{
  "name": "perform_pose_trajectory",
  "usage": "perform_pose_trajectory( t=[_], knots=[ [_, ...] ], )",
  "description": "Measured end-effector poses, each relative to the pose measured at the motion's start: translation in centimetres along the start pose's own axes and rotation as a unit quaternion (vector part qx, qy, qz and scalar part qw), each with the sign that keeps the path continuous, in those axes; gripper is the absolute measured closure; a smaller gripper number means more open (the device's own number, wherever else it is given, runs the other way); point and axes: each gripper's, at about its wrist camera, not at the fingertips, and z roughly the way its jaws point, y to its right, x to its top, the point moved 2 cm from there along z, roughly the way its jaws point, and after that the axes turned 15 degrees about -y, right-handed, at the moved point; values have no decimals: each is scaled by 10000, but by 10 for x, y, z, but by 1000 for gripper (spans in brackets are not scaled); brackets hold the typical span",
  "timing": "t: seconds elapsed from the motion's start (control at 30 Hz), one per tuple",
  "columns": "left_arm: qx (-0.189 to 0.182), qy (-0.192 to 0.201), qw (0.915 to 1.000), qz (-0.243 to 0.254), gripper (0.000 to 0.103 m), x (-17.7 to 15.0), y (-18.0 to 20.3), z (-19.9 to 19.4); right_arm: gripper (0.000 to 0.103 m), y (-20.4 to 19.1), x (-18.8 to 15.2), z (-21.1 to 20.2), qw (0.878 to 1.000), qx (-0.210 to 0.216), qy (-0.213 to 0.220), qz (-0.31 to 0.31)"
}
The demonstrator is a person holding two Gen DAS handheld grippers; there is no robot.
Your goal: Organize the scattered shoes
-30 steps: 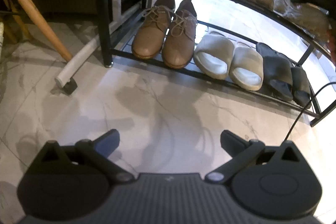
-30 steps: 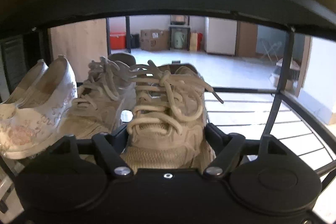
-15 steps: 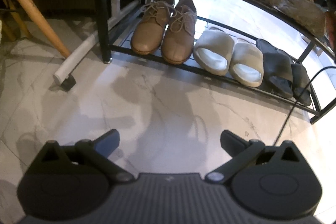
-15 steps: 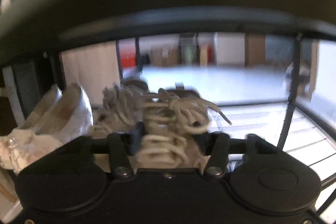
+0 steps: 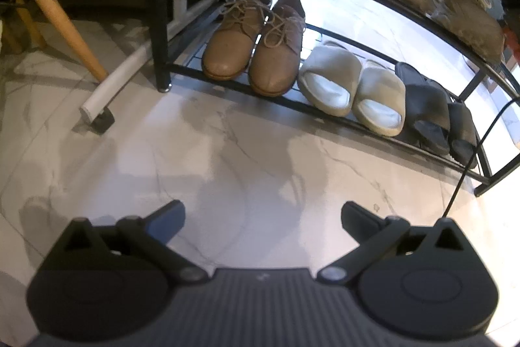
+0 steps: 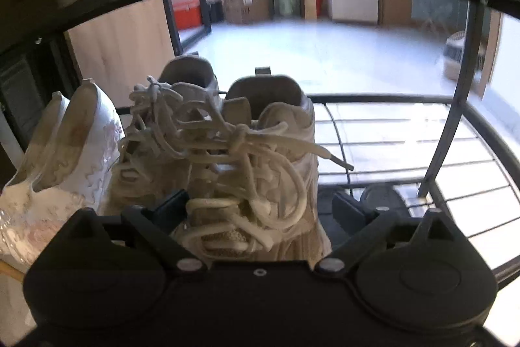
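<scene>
We see a marbled pale floor. On it, beside the left post of the rack, lies a white tube with a black end cap, crossed by a slanted wooden leg. Through the right wrist view we find cardboard boxes and a red crate far across the room.

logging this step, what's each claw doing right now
left claw: open, empty, above the floor
right claw: open around the sneaker, not clamping

Glossy marble-look floor, matt black metal rack, smooth brown leather shoes.
</scene>
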Motion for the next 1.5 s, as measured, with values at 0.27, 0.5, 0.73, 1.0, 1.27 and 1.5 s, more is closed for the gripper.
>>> perform_pose_trajectory(
  t=[0.27,0.5,0.73,1.0,1.27,1.5],
  knots=[
    [-24,-45,10000,-17,1,0,-1,1,21,-24,-6,7,9965,-540,-125,-622],
    [-46,-33,10000,-53,1,2,-3,0,27,-25,-28,-10,9940,-267,1017,-303],
    [30,-69,10000,-1,1,1,-1,4,27,-17,-6,12,9924,-344,1146,-296],
    [268,75,9995,164,1,3,0,6,0,-6,-2,27,9955,-378,759,-422],
    [781,715,9928,562,1,6,7,-7,0,-25,-95,-63,9844,-134,1643,-620],
    [1109,828,9854,996,1,-2,22,-11,0,-28,-224,-133,9935,56,1043,453]
  ],
)
